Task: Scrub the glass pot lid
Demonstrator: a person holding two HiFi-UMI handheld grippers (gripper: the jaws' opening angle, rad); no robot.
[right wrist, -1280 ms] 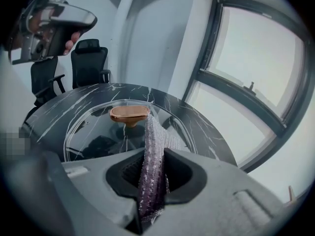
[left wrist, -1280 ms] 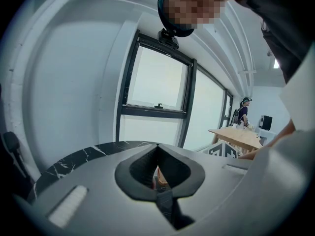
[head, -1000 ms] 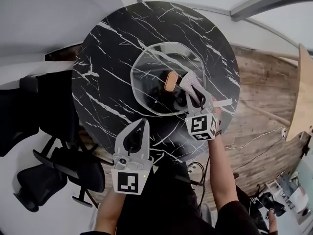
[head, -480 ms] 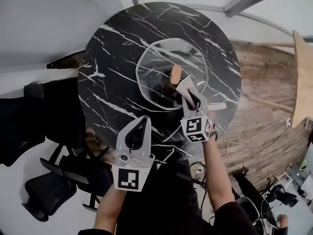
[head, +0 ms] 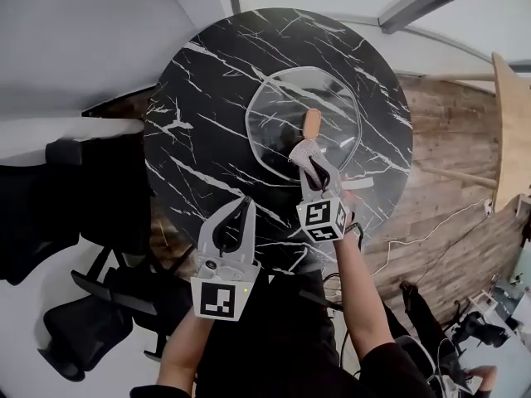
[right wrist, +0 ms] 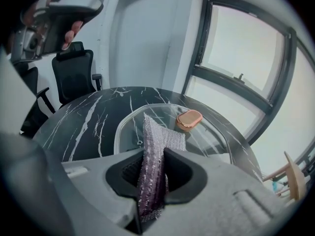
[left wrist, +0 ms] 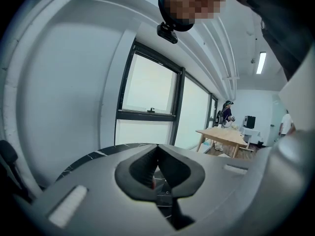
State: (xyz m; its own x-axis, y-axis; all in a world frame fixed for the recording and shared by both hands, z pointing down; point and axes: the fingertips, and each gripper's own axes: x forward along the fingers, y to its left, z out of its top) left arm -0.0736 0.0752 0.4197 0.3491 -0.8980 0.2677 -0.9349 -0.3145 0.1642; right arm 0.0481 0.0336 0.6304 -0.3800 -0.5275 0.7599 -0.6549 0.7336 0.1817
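A clear glass pot lid [head: 282,106] [right wrist: 147,119] with a copper-coloured knob [head: 312,123] [right wrist: 189,120] lies flat on the round black marble table [head: 199,81]. My right gripper [head: 309,161] [right wrist: 153,168] is shut on a silvery purple scrub cloth [head: 302,151] [right wrist: 156,151], whose free end rests over the lid's near part, just short of the knob. My left gripper [head: 236,219] [left wrist: 158,170] hovers over the table's near edge, apart from the lid, jaws together with nothing between them.
Black office chairs [head: 66,322] [right wrist: 78,73] stand left of the table. A wooden floor [head: 448,181] lies to the right, with a light wooden table [head: 508,123] [left wrist: 224,136] further off. Windows [right wrist: 246,48] line the far wall.
My right gripper has moved left across the lid with the cloth, from the lid's right part toward its near middle. The left gripper has hardly moved.
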